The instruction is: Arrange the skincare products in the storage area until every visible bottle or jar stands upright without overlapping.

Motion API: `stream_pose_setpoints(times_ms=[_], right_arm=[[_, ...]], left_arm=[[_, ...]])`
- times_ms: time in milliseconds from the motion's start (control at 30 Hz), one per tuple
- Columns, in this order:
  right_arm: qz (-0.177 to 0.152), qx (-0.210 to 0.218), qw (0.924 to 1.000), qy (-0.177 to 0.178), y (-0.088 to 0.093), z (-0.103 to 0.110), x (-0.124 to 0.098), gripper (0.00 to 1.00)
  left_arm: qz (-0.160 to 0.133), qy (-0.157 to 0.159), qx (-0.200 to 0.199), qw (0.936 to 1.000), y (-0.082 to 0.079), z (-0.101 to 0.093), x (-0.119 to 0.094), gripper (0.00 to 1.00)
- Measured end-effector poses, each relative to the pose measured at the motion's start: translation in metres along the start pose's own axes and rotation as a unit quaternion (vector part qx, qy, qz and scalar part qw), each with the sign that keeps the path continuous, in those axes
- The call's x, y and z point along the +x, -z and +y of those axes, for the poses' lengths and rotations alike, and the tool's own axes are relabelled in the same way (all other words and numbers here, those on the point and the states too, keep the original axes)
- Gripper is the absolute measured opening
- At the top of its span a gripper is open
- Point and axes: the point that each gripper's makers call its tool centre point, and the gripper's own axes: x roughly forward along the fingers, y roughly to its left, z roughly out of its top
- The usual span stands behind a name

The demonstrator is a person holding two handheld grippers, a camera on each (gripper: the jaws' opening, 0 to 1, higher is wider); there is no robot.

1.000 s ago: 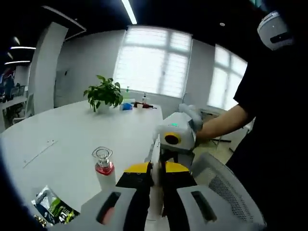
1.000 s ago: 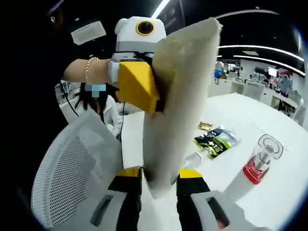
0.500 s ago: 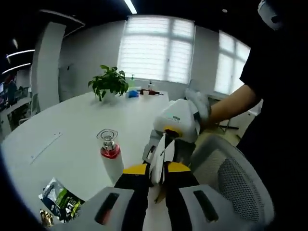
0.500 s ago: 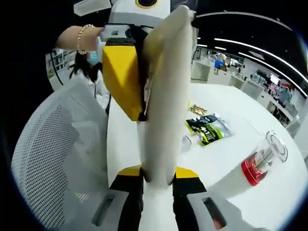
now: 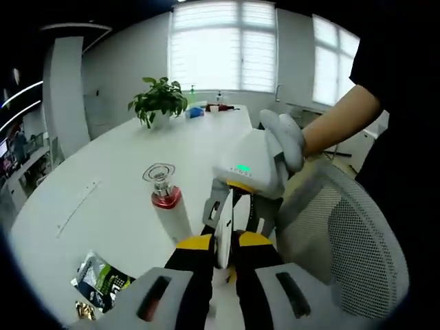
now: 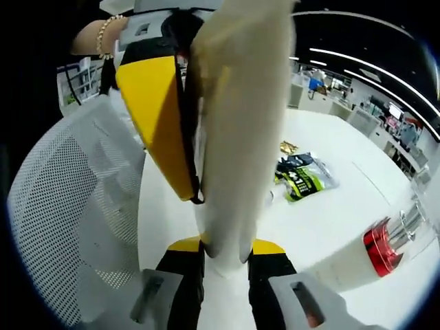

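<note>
Handover step: both grippers, left (image 5: 221,242) and right (image 6: 222,249), pinch one cream tube (image 6: 237,137) near the pump bottle (image 5: 167,206); next, stand it upright on the surface (image 5: 103,185).

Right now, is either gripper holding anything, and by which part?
Both grip one cream squeeze tube. The right gripper clamps one end between its jaws; the left gripper pinches the opposite end, its yellow jaw flat against the tube's side.

R gripper (image 6: 221,249) jaws clamp a cream tube (image 6: 237,130); L gripper (image 6: 161,117), yellow jaws, grips same tube higher up. Red-collared pump bottle (image 6: 386,242) upright nr tabletop (image 6: 323,213) edge. Green sachet (image 6: 304,180) lies mid-tabletop. Mesh chair (image 6: 72,206) beside the tabletop edge.
</note>
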Motion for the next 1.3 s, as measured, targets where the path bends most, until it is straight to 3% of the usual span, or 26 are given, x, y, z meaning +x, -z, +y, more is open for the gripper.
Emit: stream_pose_setpoints(times_ms=[267,467,633,1000,1300], right_arm=[[0.003,0.012,0.9998,0.014,0.005,-0.009,0.003,0.20],[0.022,0.046,0.9973,0.053,0.030,-0.019,0.000,0.14],[0.010,0.078,0.9950,0.062,0.040,-0.013,-0.010,0.10],[0.006,0.094,0.9937,0.061,0.036,-0.005,-0.003,0.11],[-0.001,0.107,0.9920,0.067,0.039,-0.007,-0.005,0.10]], left_arm=[[0.006,-0.008,0.012,0.9999,-0.001,0.016,0.004,0.04],[0.006,-0.015,0.020,0.9997,-0.005,0.029,0.006,0.04],[0.004,-0.023,0.032,0.9992,-0.007,0.040,0.008,0.04],[0.003,-0.034,0.057,0.9978,-0.017,0.067,0.020,0.04],[0.003,-0.032,0.069,0.9971,-0.020,0.076,0.025,0.04]])
